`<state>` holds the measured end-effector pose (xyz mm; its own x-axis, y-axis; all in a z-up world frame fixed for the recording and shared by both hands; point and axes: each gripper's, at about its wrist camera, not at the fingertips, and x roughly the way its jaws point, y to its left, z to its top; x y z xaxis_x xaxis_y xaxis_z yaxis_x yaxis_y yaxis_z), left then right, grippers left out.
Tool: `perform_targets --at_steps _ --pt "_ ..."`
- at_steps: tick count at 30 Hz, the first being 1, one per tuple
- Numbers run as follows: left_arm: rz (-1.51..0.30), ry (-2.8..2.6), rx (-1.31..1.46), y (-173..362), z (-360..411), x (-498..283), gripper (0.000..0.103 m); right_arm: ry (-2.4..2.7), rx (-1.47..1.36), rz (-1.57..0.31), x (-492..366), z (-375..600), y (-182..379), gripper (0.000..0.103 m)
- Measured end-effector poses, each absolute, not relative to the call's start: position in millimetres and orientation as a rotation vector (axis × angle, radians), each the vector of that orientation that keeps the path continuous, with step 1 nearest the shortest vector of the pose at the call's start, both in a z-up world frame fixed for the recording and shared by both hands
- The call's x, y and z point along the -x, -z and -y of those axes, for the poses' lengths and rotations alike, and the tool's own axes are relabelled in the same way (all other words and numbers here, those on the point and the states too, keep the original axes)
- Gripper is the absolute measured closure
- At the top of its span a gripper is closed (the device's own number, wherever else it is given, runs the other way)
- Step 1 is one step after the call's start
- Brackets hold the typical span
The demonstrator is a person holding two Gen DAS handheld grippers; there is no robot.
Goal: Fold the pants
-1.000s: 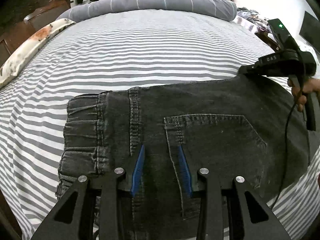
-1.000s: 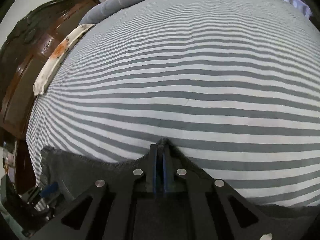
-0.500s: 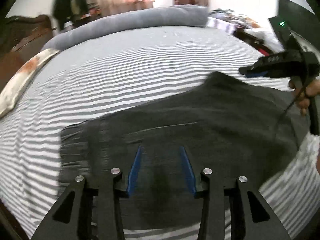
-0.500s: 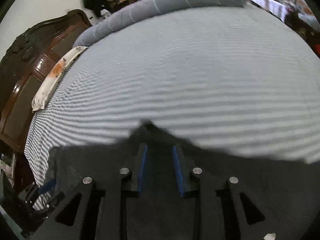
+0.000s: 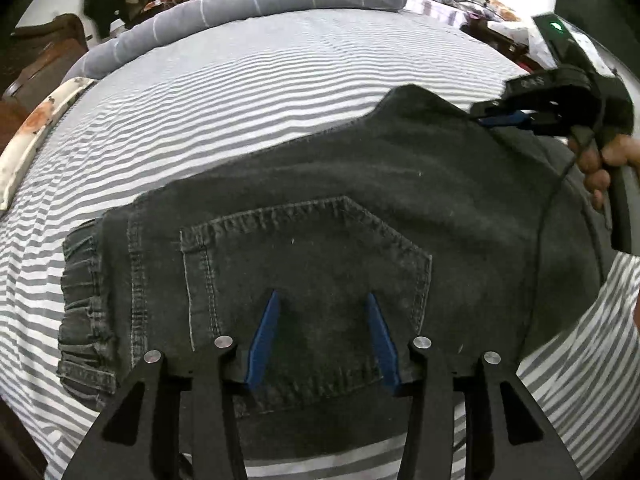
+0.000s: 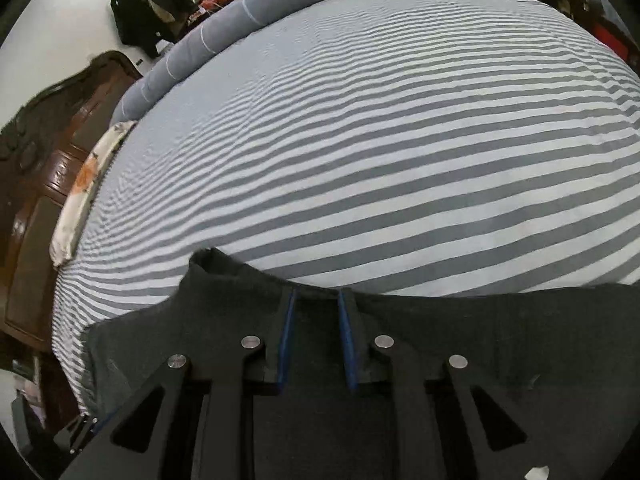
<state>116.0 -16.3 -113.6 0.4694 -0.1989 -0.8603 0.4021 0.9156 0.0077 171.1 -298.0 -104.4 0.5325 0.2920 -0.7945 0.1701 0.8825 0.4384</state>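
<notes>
Left wrist: dark denim pants (image 5: 360, 200) with stitched five-sided pocket (image 5: 304, 276).

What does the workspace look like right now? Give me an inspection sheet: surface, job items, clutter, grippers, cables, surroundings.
Surface: bed with a grey and white striped sheet, smooth.
Job's things: dark denim pants lying folded on the near side of the bed, back pocket up, elastic waistband to the left in the left wrist view.
Clutter: nothing seen on the sheet beside the pants.
Grippers: left gripper over the pocket, jaws opening, nothing pinched; right gripper at the far edge of the pants, jaws apart, not pinching cloth.
Cables: black cable hanging from the right gripper across the pants.
Surroundings: grey bolster at the far edge, dark wooden headboard, floral pillow, dark clothes hanging on the wall.
</notes>
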Motion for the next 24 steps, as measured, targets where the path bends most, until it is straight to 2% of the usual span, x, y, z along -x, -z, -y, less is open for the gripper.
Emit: perform_targets --at_steps 4,7,10,18,24 --pt "-0.982 0.404 -0.202 96 27 -111 0.056 -0.091 -0.560 -0.953 -134 338 86 0.077" --pt "-0.960 0.464 -0.208 84 54 -101 0.056 -0.074 -0.610 -0.920 -94 392 78 0.072" --pt "-0.951 0.534 -0.221 79 87 -92 0.056 -0.020 -0.662 -0.903 -48 457 77 0.072" --pt "-0.957 0.677 -0.293 86 187 -71 0.055 0.178 -0.786 -0.902 60 606 97 0.070" --pt "-0.951 0.712 -0.359 95 240 -57 0.055 0.173 -0.822 -0.920 79 649 122 0.070"
